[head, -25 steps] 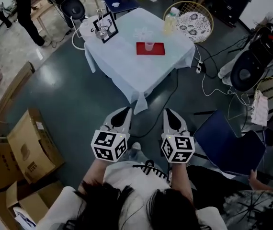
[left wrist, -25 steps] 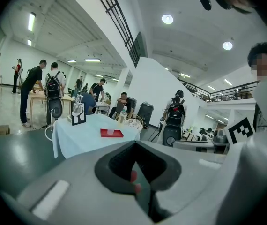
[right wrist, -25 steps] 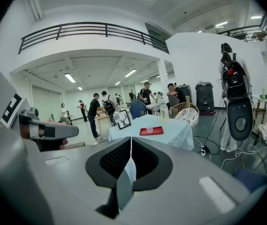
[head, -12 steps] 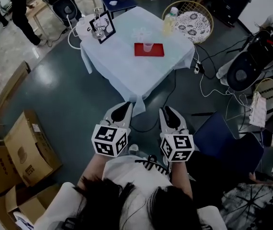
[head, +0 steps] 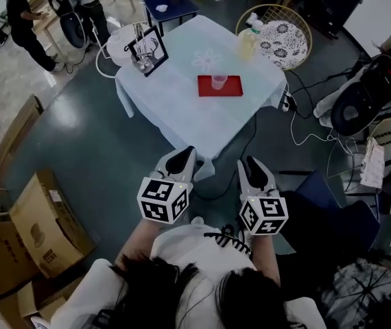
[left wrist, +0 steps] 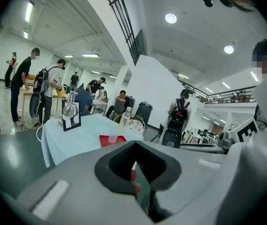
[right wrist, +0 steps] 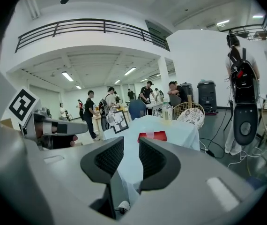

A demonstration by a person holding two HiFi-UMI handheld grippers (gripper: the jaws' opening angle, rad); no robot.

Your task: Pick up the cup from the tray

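A clear cup [head: 218, 81] stands upright on a red tray [head: 232, 88] on a table with a pale blue cloth [head: 182, 108], well ahead of both grippers. My left gripper [head: 180, 159] is held out over the floor in front of the table's near corner, its jaws together and holding nothing. My right gripper [head: 253, 166] is beside it; its jaws have just been opening and stand a little apart with nothing between them. The left gripper view shows the tray [left wrist: 116, 140] and cup [left wrist: 112, 138] beyond its tips [left wrist: 134, 144]. In the right gripper view the cup [right wrist: 149, 135] shows past its pads [right wrist: 131, 143].
On the table stand a framed picture [head: 149, 44] and a bottle [head: 248, 38]. A wicker chair [head: 278, 36] stands behind it. Cardboard boxes [head: 38, 211] lie at the left, a blue folder-like seat [head: 333, 211] at the right, and cables [head: 305, 132] run across the floor. Several people stand at the back left.
Both grippers have moved forward toward the table, which now looks nearer. The right jaws, closed a second ago, now stand slightly apart.
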